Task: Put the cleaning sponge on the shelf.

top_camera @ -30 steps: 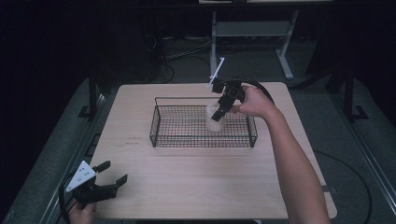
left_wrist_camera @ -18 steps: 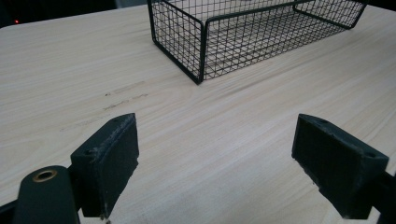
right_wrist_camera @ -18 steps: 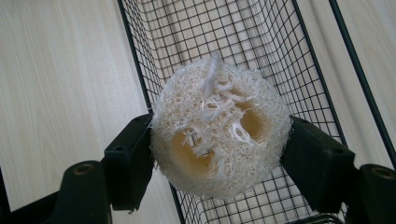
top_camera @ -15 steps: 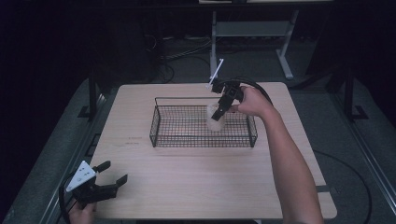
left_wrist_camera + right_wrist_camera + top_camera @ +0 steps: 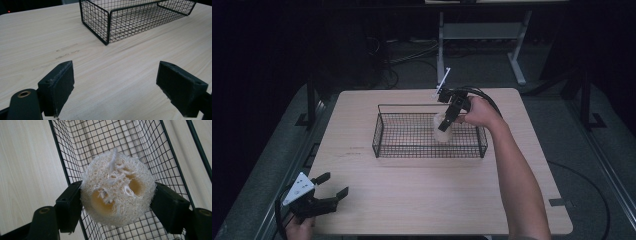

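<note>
A pale, round loofah sponge [image 5: 117, 188] with two yellowish holes in its fibrous face is sitting between the two black fingers of the right gripper [image 5: 117, 200], which are pressing on its left and right sides. In the high view the loofah sponge [image 5: 442, 128] is hanging over the inside of a black rectangular wire basket [image 5: 382, 135], near the basket's far right part; whether it is touching the mesh floor I cannot tell. The right gripper [image 5: 447, 120] is reaching in from above the far rim, with the person's right hand [image 5: 479, 112] and forearm crossing over the basket's right end.

The basket is standing on a light wooden tabletop [image 5: 422, 200], about in the middle of it. Its wire walls are surrounding the sponge on all sides.

Well apart, at the near left corner of the tabletop, the left gripper [image 5: 331, 187] is resting low with its fingers spread wide and holding nothing. In the left gripper view, the bare wood is lying between its fingers [image 5: 58, 86], and the basket's [image 5: 107, 22] near corner is standing ahead of them.
</note>
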